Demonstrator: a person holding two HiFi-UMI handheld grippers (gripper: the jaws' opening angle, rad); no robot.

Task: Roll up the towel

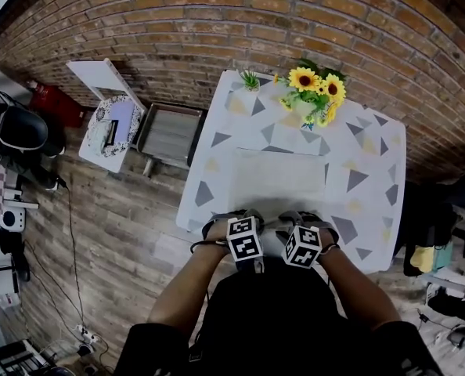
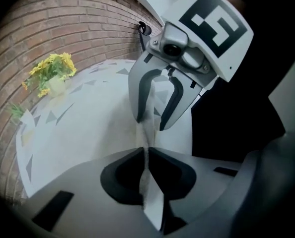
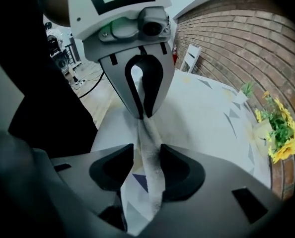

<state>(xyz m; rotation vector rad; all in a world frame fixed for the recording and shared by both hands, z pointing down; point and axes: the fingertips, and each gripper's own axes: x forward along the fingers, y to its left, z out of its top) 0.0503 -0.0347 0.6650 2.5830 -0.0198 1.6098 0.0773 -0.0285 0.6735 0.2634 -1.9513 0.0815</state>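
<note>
White towel (image 1: 278,180): rolling seems barely begun.
Left gripper (image 2: 146,151) jaws pinch the near edge; right gripper (image 3: 147,150) jaws gape around it; the rest lies flat.

The left tongs (image 2: 146,151) tight on the towel (image 2: 152,202) edge, the right tongs (image 2: 150,124) opposite, yellow flowers (image 2: 50,72) beyond.
</note>
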